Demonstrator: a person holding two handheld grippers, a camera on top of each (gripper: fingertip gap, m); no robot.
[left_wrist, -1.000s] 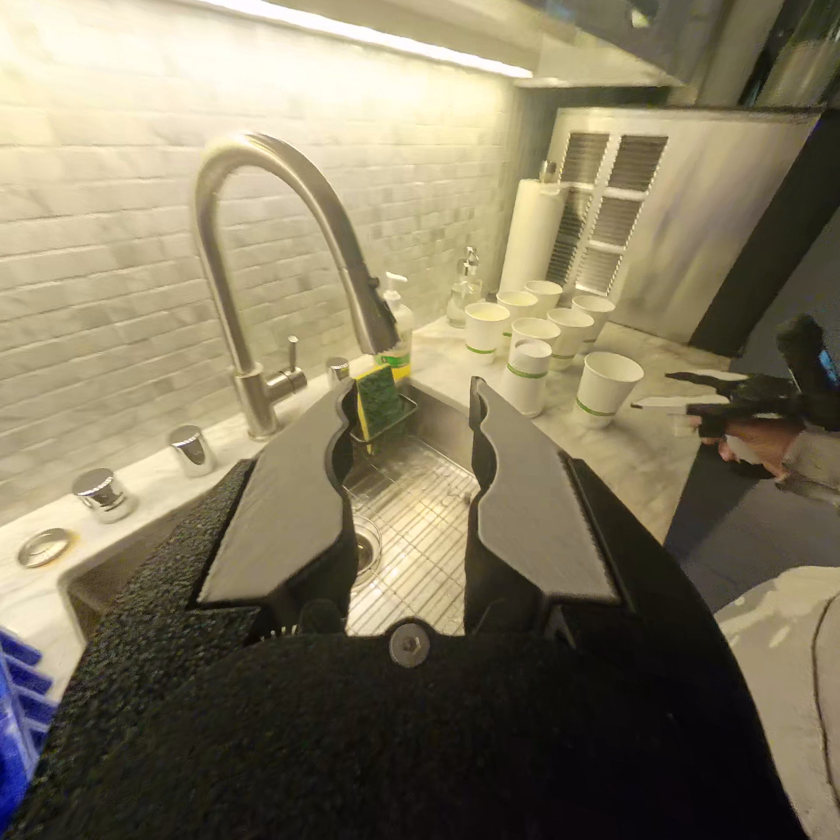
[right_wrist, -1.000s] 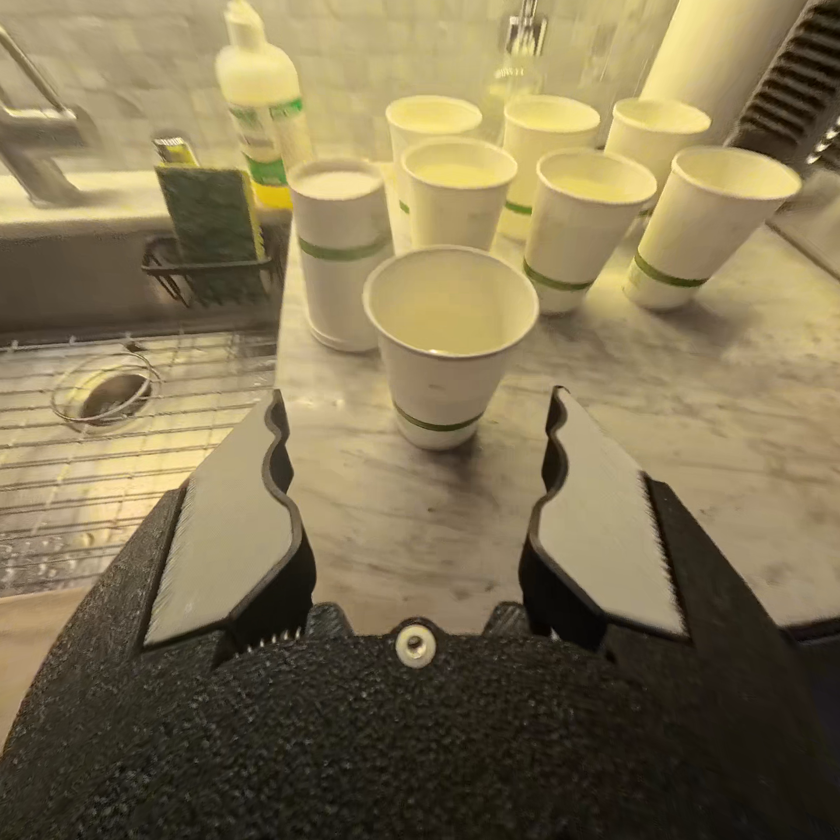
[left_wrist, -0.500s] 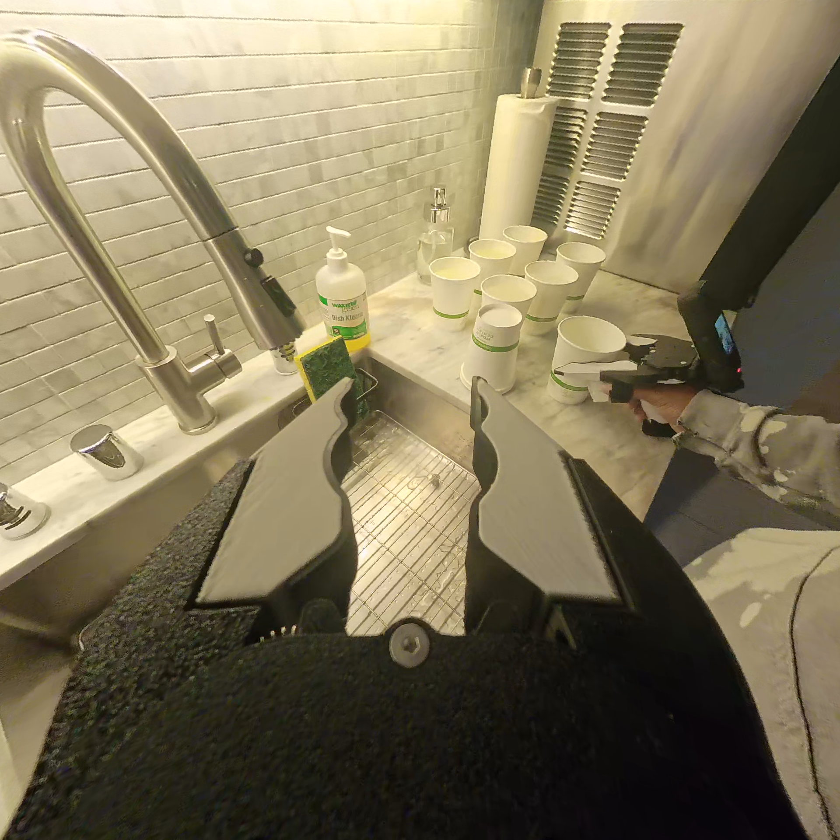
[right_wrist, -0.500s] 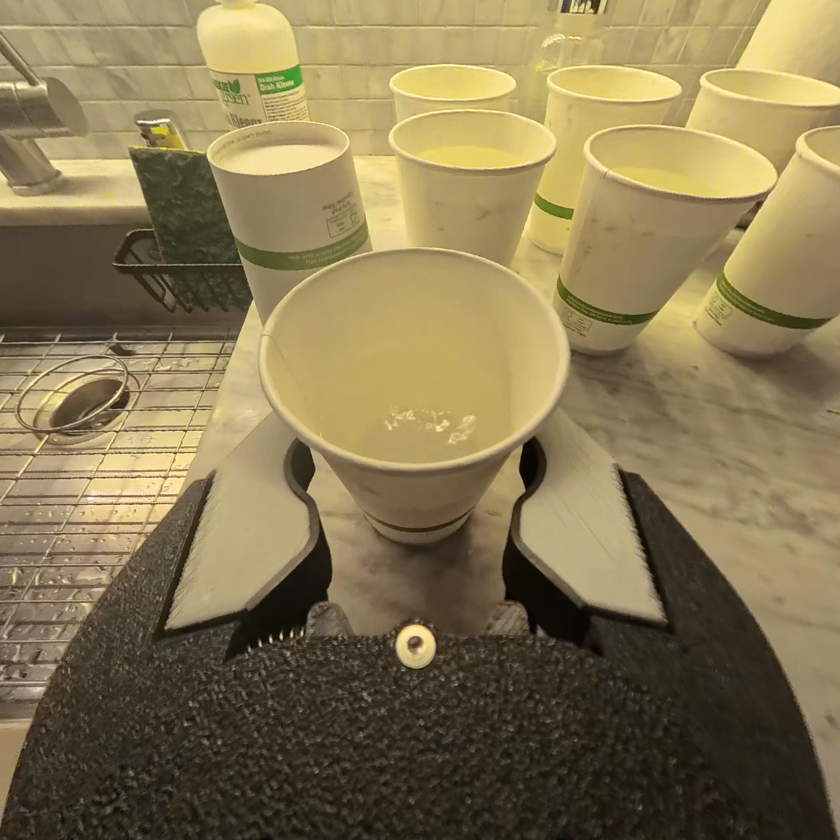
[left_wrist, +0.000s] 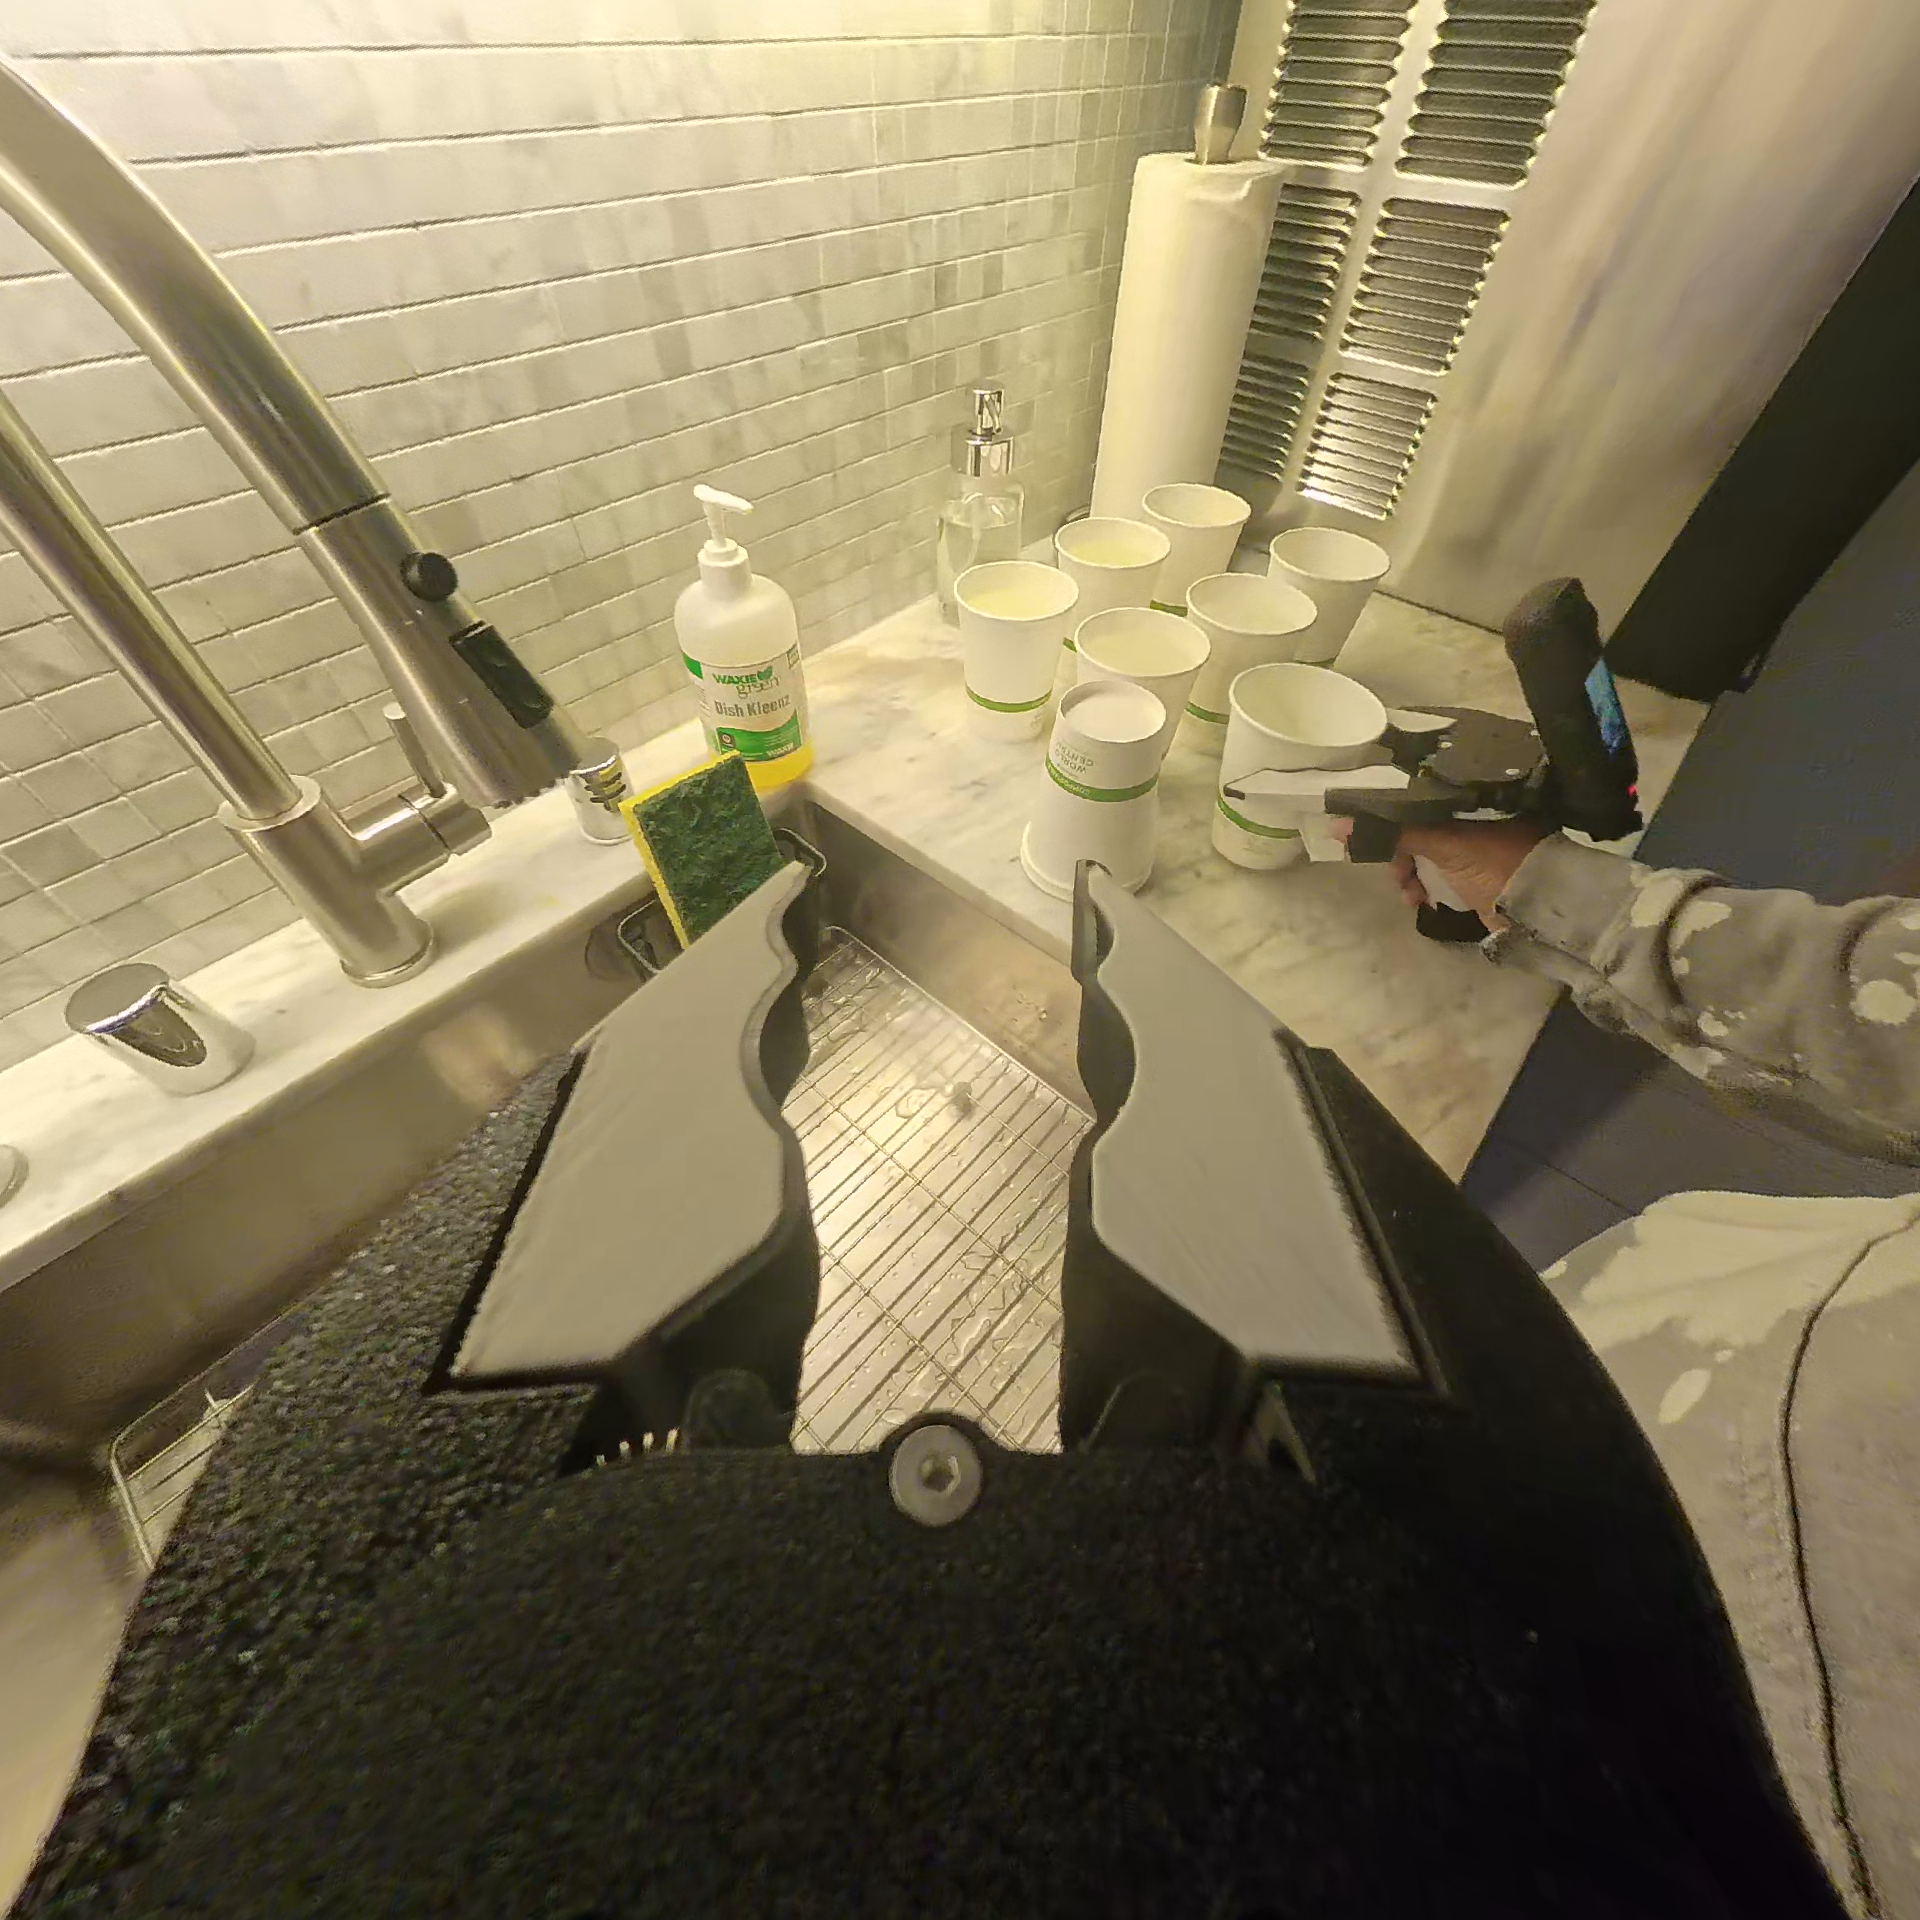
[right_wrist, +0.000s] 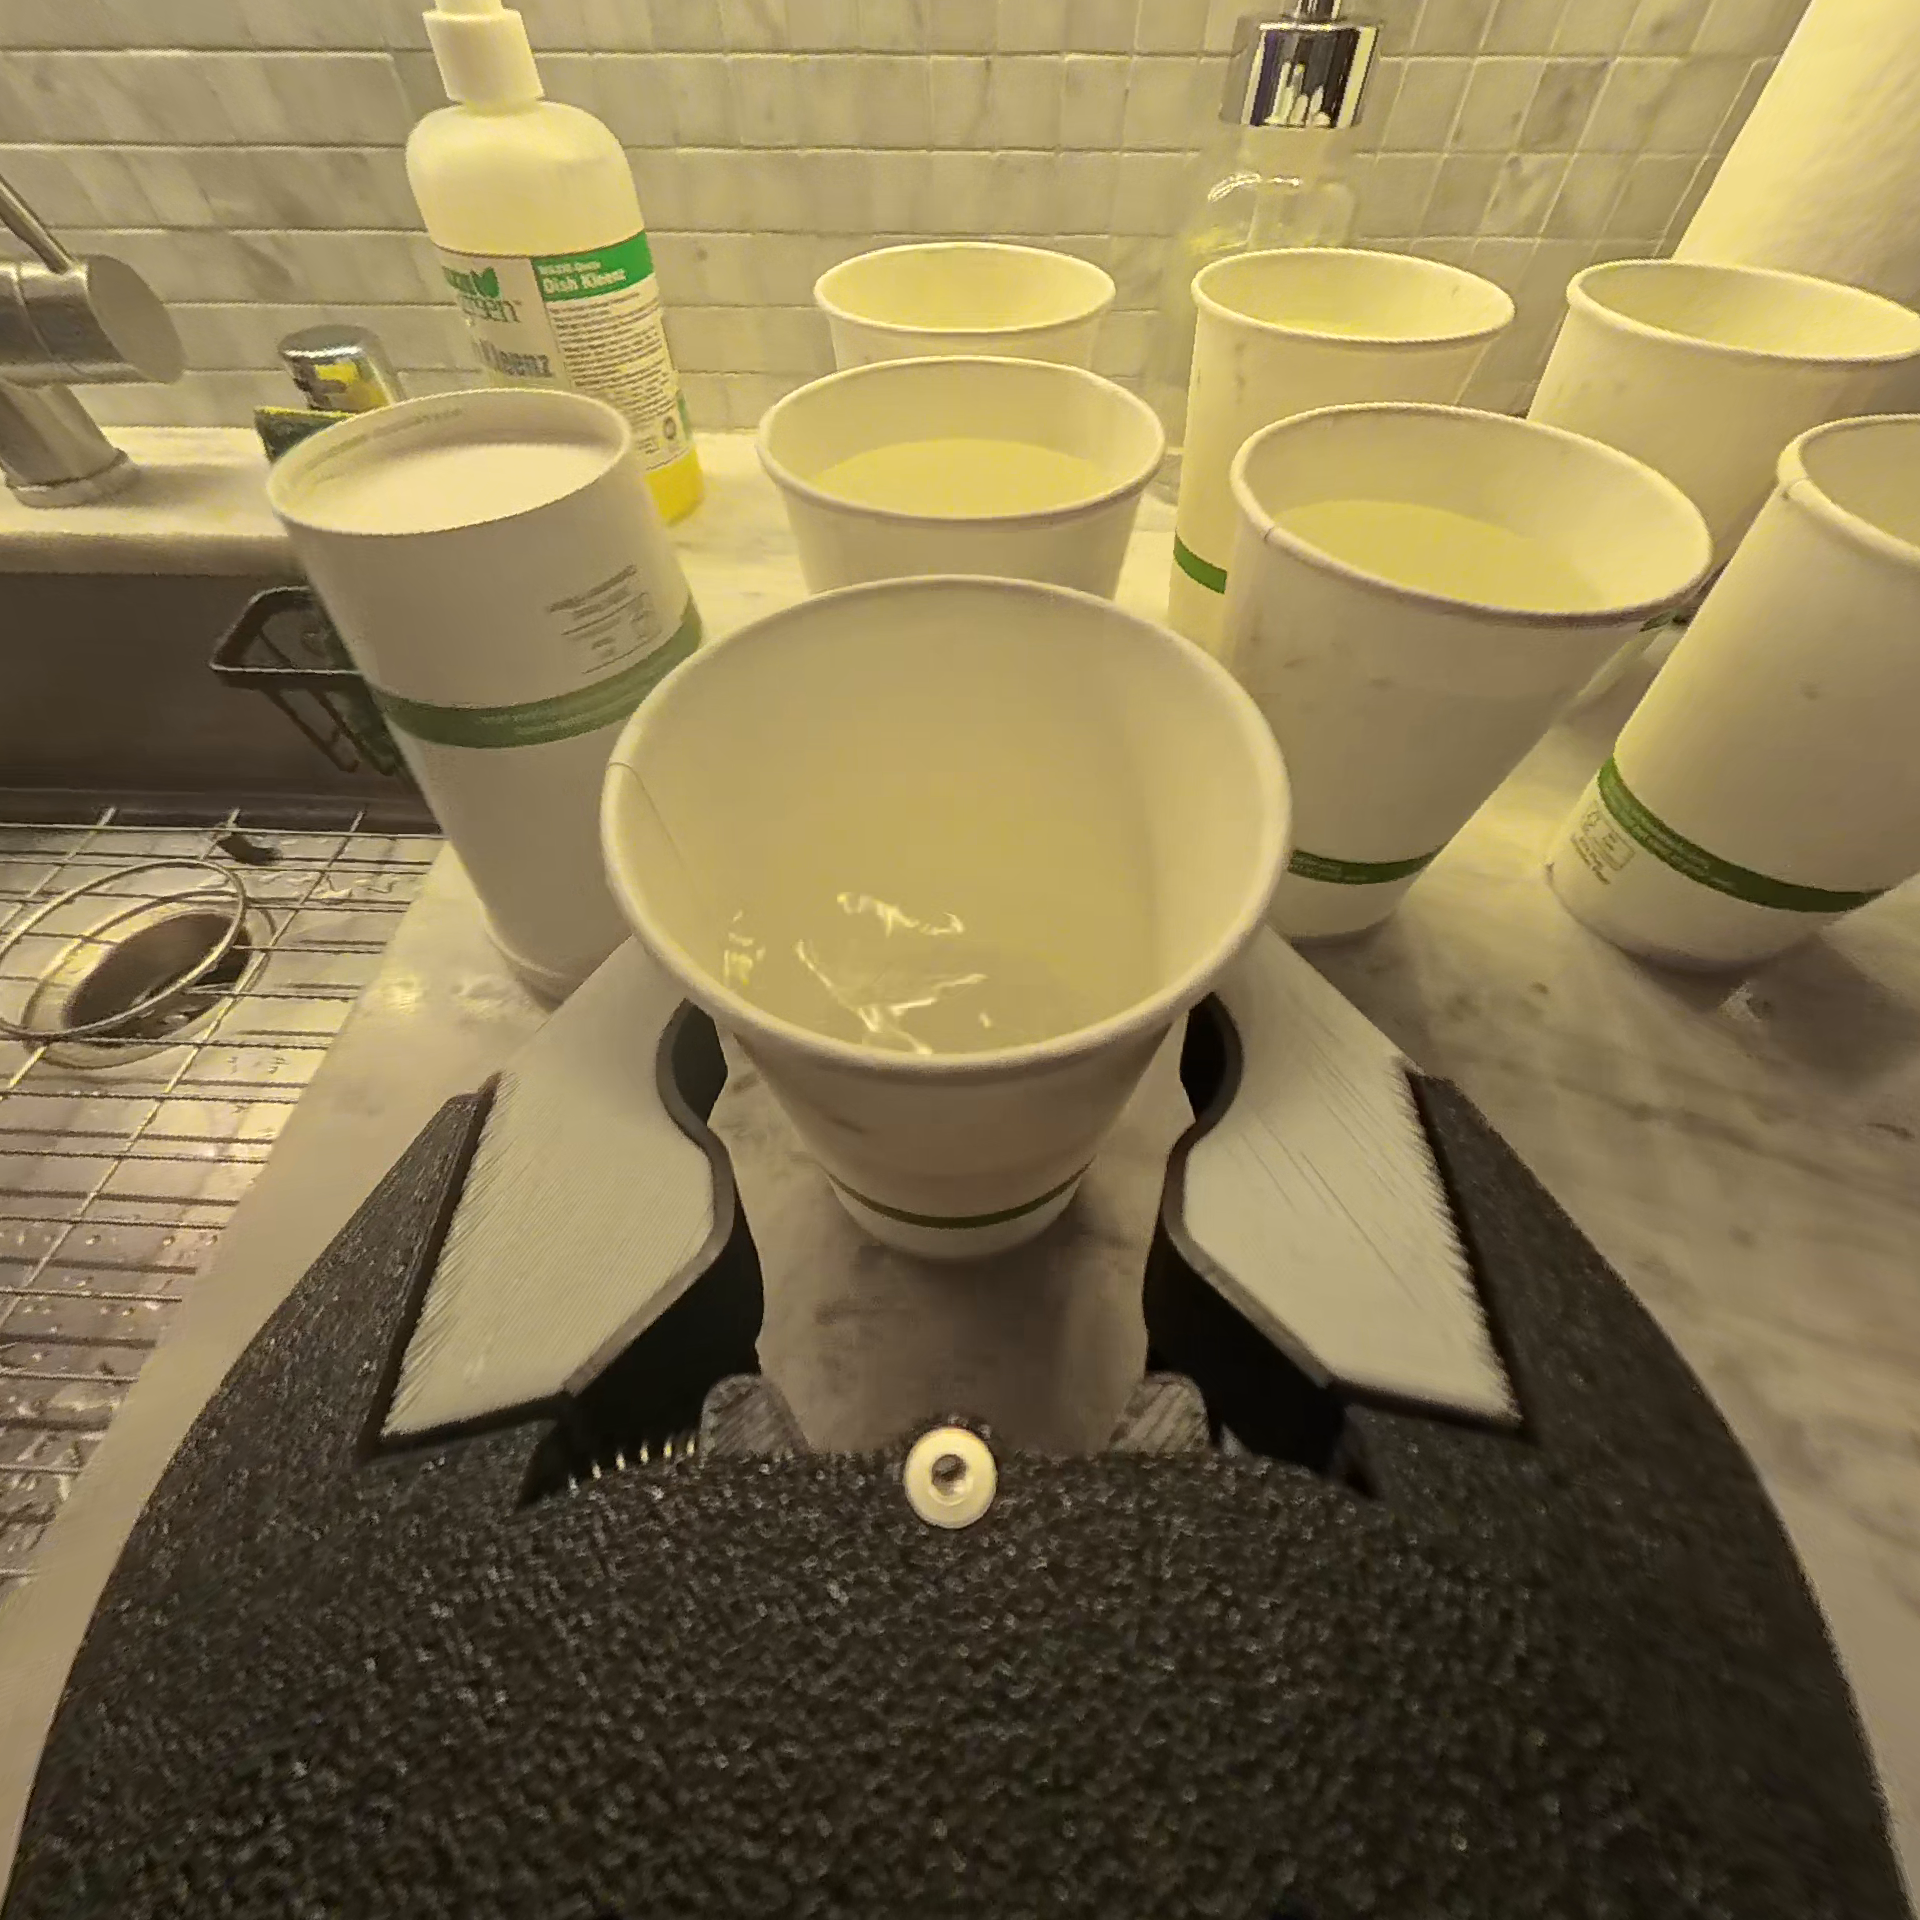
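Paper cup (right_wrist: 940, 894) upright between right gripper (right_wrist: 948, 997) jaws, apparently gripped; left gripper (left_wrist: 940, 894) parted, empty.

Print shows on the soap bottle (left_wrist: 740, 665) label and cup (right_wrist: 520, 665) bands.

The left gripper (left_wrist: 940, 883) has a black body with a rough, pebbled surface and two long fingers (left_wrist: 665, 1122) topped with pale grey, finely ribbed plates whose inner edges curve in waves. A silver hex screw (left_wrist: 935, 1472) sits at the centre of the body, just behind the gap between the jaws; a small coiled spring shows left of that screw. The right gripper (right_wrist: 951, 997) is built the same, with a white-ringed screw (right_wrist: 948, 1475) in the same spot. Seen from the left wrist view, it carries a black upright handle (left_wrist: 1558, 707) with a small lit screen. The person wears a pale, mottled grey sleeve (left_wrist: 1704, 966).
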